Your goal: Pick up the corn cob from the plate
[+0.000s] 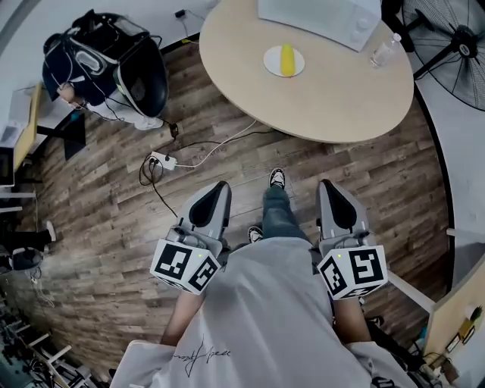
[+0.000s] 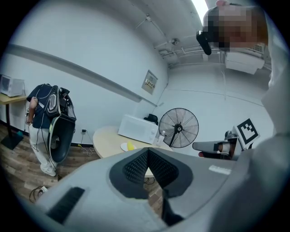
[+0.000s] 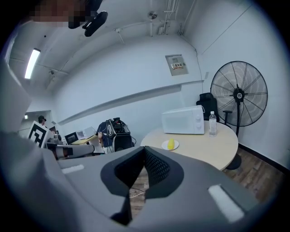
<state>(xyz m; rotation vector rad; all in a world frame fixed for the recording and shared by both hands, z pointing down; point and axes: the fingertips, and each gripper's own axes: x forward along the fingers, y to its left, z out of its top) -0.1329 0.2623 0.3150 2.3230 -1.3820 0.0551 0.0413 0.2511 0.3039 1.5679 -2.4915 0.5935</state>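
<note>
You are risking bumping the top-middle corn cob [image 1: 287, 59] off its plate [image 1: 270, 63] with the left gripper [image 1: 220, 186] and right gripper [image 1: 326, 184] shut tight and empty.

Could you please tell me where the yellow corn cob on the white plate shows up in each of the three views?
Head view: the yellow corn cob lies near the top, right of centre.
Left gripper view: it is small, slightly left of centre and below the middle.
Right gripper view: it sits slightly right of centre, below the middle.
Shared landmark: the white box-shaped microwave just behind it.
</note>
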